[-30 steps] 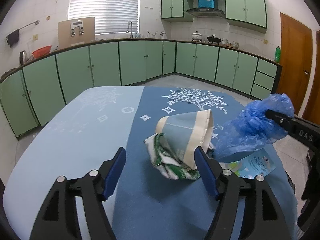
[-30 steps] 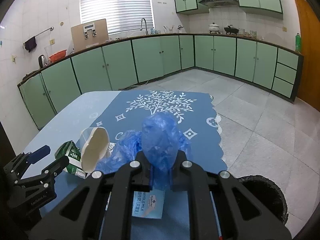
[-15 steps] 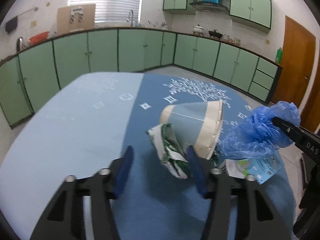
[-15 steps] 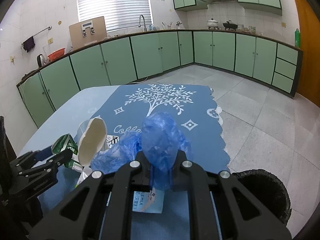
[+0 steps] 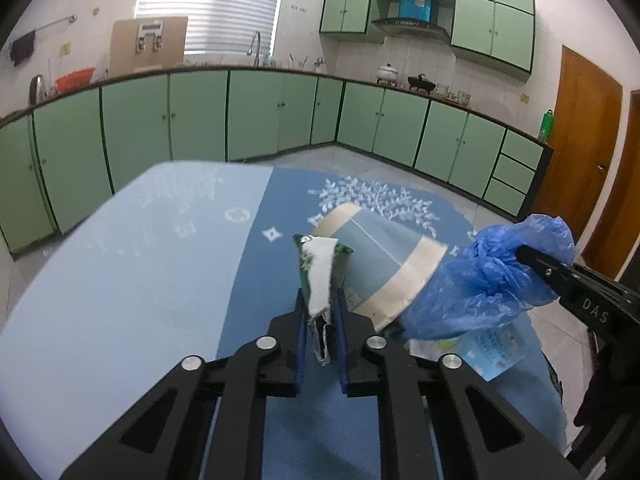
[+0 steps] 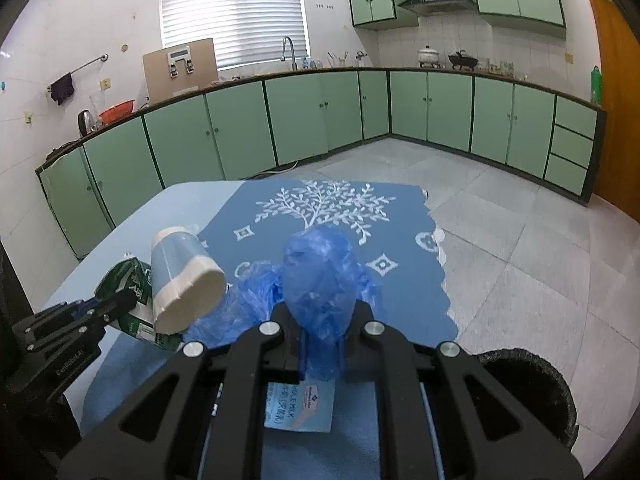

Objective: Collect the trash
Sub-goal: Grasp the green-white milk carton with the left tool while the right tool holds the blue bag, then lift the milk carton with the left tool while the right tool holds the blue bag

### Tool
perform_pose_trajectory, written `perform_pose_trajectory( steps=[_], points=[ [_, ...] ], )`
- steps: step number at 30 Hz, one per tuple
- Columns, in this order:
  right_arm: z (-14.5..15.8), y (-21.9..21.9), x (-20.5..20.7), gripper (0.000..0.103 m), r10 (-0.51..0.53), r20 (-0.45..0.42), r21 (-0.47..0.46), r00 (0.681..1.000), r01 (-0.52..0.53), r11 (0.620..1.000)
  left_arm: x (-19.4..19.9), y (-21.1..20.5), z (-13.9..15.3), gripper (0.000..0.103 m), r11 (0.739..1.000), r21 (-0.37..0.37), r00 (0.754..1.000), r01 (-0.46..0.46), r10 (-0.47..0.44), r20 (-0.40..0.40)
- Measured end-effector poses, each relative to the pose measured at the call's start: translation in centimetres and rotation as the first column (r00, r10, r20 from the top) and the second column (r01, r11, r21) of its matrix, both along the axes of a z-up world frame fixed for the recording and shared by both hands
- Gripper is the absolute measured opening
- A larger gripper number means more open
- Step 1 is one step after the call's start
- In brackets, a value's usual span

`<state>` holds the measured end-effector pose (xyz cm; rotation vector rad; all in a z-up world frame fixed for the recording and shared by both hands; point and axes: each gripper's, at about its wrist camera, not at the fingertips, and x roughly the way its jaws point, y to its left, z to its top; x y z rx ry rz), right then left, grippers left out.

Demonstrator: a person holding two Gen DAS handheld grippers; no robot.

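Green cabinets (image 6: 240, 128), wooden door (image 5: 576, 152), window blinds (image 6: 230, 8), faucet (image 6: 289, 50).

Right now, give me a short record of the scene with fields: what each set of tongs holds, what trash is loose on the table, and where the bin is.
left tongs: shut on the crumpled green and white carton
right tongs: shut on the blue plastic bag
paper cup: on its side against the carton, not gripped
printed packet: flat on the blue tablecloth, below the right tongs
trash bin: black, on the floor off the table's right edge, nothing visibly dropped in from this view
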<state>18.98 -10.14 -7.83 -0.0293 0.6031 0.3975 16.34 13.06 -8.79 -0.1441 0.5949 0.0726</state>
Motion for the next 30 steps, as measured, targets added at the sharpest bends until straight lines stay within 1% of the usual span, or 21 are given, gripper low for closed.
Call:
perform_pose_trajectory(
  steps=[2,5,11,17,20,23,30],
  points=[
    [0.5,0.0,-0.2,0.01,0.001,0.012,0.002,1.0,-0.001,1.0,-0.2,-0.3,0.7,0.008,1.0,0.024,1.0,0.0,-0.001,0.024],
    [1.3,0.1,-0.5,0.009,0.001,0.028,0.004,1.0,-0.002,1.0,-0.7,-0.8,1.6,0.007,0.998,0.061,0.998,0.0,-0.003,0.058],
    [2.3,0.0,-1.0,0.009,0.005,0.05,0.002,0.999,-0.005,1.0,-1.3,-0.2,2.3,0.006,0.998,0.062,0.997,-0.026,0.021,0.08],
    [3.2,0.2,-1.6,0.009,0.006,0.07,0.0,0.998,-0.006,1.0,-2.3,0.1,3.9,0.006,0.998,0.058,0.992,-0.036,0.028,0.122],
    [3.5,0.5,-1.9,0.009,0.013,0.075,-0.003,0.997,-0.013,1.0,-2.2,-0.5,4.1,0.006,0.994,0.109,0.993,-0.024,0.011,0.118],
    [3.6,0.5,-2.5,0.009,0.016,0.08,-0.005,0.997,-0.016,1.0,-2.2,-0.1,3.6,0.006,0.997,0.076,0.995,-0.024,0.017,0.094],
    [4.2,-0.1,-3.1,0.008,-0.007,0.088,-0.003,0.996,0.008,1.0,-2.6,0.4,3.4,0.006,0.997,0.064,0.996,-0.036,0.03,0.087]
  ],
)
